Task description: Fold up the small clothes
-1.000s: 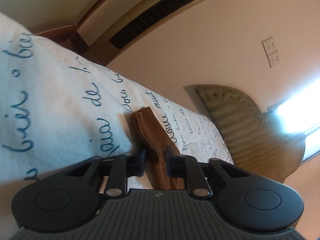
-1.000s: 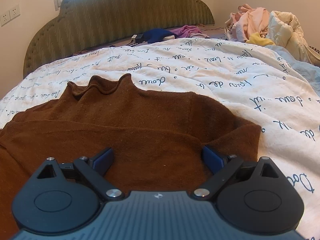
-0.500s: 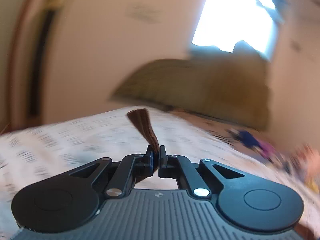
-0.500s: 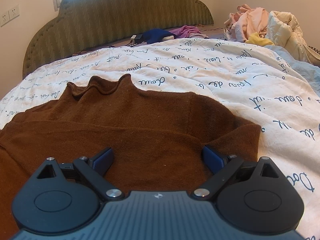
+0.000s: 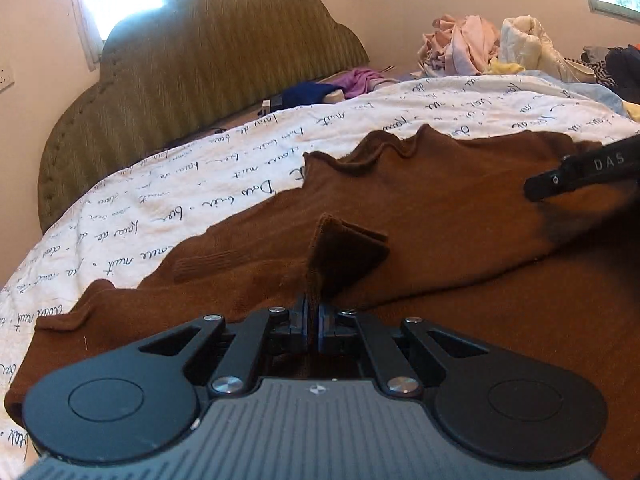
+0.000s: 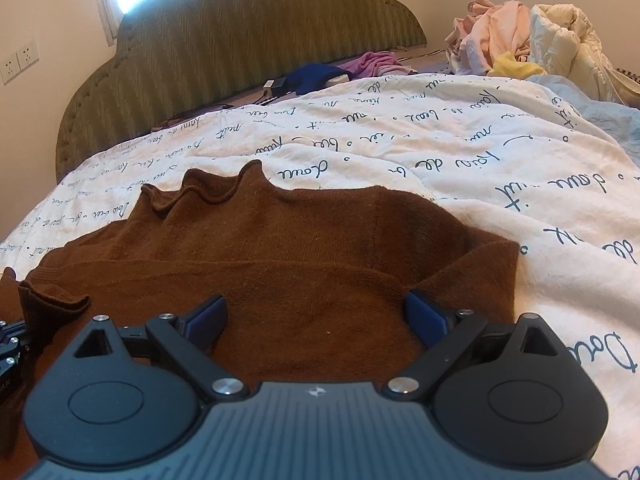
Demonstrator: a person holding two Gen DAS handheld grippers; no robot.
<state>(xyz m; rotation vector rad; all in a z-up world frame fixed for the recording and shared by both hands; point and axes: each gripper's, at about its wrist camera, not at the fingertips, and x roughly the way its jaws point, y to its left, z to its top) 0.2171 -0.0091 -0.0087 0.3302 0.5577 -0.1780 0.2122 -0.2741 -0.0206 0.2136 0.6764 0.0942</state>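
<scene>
A brown knit sweater point(image 5: 440, 200) lies spread on the bed, its wavy collar toward the headboard; it also shows in the right wrist view point(image 6: 304, 248). My left gripper point(image 5: 311, 320) is shut on the sweater's sleeve cuff point(image 5: 344, 248) and holds it over the sweater's body. My right gripper point(image 6: 316, 316) is open, low over the sweater's right side, with nothing between its blue pads point(image 6: 424, 314). One of its fingers shows in the left wrist view point(image 5: 580, 172).
A white quilt with blue script point(image 6: 460, 152) covers the bed. A green padded headboard point(image 6: 240, 48) stands behind. A pile of pink and cream clothes point(image 6: 520, 36) sits at the far right, blue and purple items point(image 6: 320, 76) near the headboard.
My left gripper closed on the sleeve cuff and swung it from the left side of the bed over onto the sweater's body. My right gripper stayed still and open.
</scene>
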